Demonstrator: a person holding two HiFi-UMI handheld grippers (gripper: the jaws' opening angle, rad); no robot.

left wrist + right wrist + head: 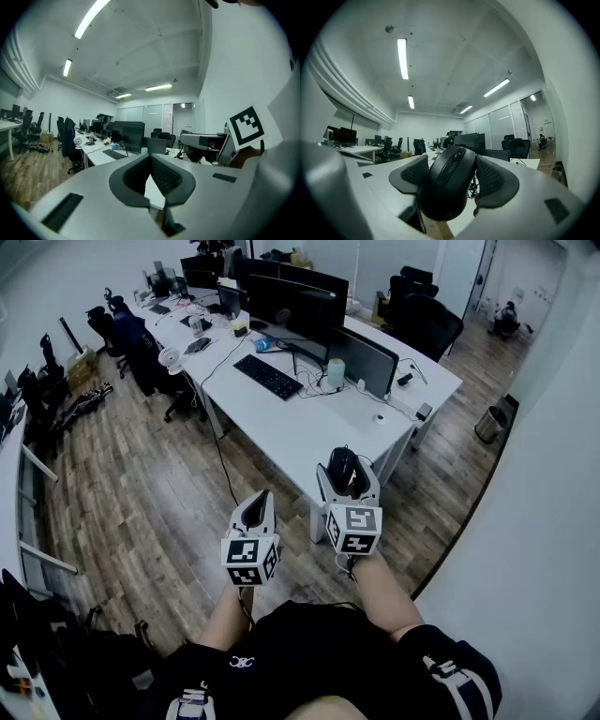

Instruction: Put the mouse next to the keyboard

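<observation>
A black mouse sits between the pads of my right gripper, which is shut on it in the air above the near corner of the white desk. In the right gripper view the mouse fills the gap between both pads of the right gripper. The black keyboard lies further back on the desk, in front of the monitors. My left gripper hangs over the wooden floor left of the desk, jaws together and empty. In the left gripper view, the left gripper points toward the keyboard.
Dark monitors stand behind the keyboard, with another screen and a pale cup to their right. Cables trail over the desk. Office chairs stand beyond it, more chairs to the left, and a bin on the right.
</observation>
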